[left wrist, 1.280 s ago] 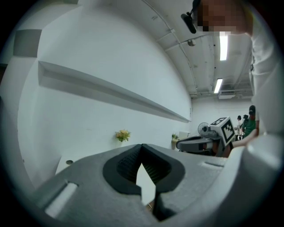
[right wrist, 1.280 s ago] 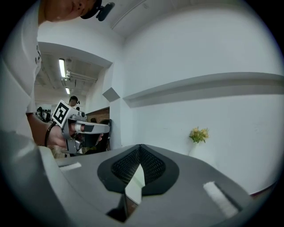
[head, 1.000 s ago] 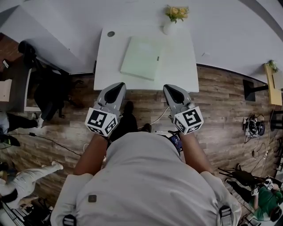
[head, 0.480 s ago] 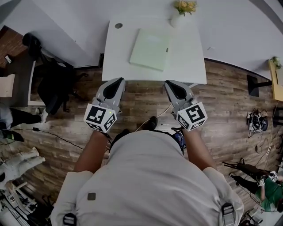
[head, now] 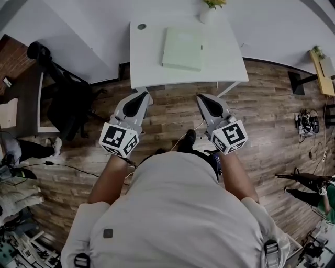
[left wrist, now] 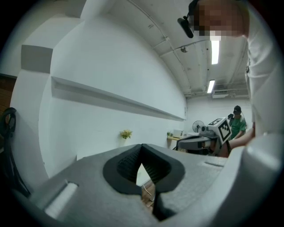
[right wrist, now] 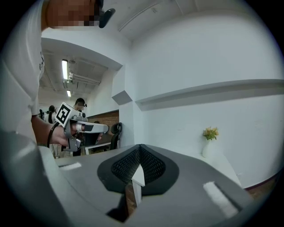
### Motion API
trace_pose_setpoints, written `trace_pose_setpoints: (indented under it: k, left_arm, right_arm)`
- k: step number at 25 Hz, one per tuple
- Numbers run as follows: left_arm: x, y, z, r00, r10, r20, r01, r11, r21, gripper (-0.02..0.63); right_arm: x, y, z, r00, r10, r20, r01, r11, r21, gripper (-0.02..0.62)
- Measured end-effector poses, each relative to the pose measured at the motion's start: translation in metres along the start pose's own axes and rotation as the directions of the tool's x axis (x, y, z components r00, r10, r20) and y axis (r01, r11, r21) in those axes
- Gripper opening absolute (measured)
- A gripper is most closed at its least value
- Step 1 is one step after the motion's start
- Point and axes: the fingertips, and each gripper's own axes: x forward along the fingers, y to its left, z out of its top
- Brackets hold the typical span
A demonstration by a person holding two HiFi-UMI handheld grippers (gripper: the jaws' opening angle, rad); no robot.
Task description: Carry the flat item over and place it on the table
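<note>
A pale green flat item (head: pixel 182 48) lies on the white table (head: pixel 149 65) at the top of the head view, well ahead of both grippers. My left gripper (head: pixel 142 95) and my right gripper (head: pixel 203 98) hang side by side over the wooden floor, short of the table's near edge. Both are shut with nothing between their jaws. In the left gripper view the left gripper (left wrist: pixel 142 147) has its tips together. The right gripper (right wrist: pixel 140 147) looks the same in its own view.
A vase of yellow flowers (head: pixel 208 10) stands at the table's far edge. A black office chair (head: pixel 60 102) and a dark desk (head: pixel 18 89) are on the left. Cables and gear (head: pixel 308 125) lie on the floor at right, near a person in green (head: pixel 327 199).
The table and the green item have slid toward the top of the head view and look smaller. More floor shows between them and the grippers. Both grippers stay shut.
</note>
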Motion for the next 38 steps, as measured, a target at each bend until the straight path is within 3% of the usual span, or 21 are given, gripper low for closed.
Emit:
trace_pose_setpoints:
  k: [14, 22, 38]
  left_arm:
    - [-0.09, -0.027, -0.001, 0.988, -0.152, 0.019, 0.151, 0.987, 0.052, 0.0]
    - [-0.105, -0.045, -0.006, 0.985, -0.172, 0.029, 0.171, 0.984, 0.045, 0.0]
    - [-0.114, -0.048, -0.006, 0.981, -0.192, 0.04, 0.191, 0.981, 0.033, 0.0]
  right_arm:
    - [-0.044, 0.107, 0.008, 0.993, -0.115, 0.036, 0.116, 0.993, -0.034, 0.009]
    - [-0.07, 0.127, 0.018, 0.99, -0.127, 0.056, 0.13, 0.99, -0.057, 0.009]
    - [-0.067, 0.146, 0.025, 0.992, -0.116, 0.054, 0.121, 0.987, -0.105, 0.009]
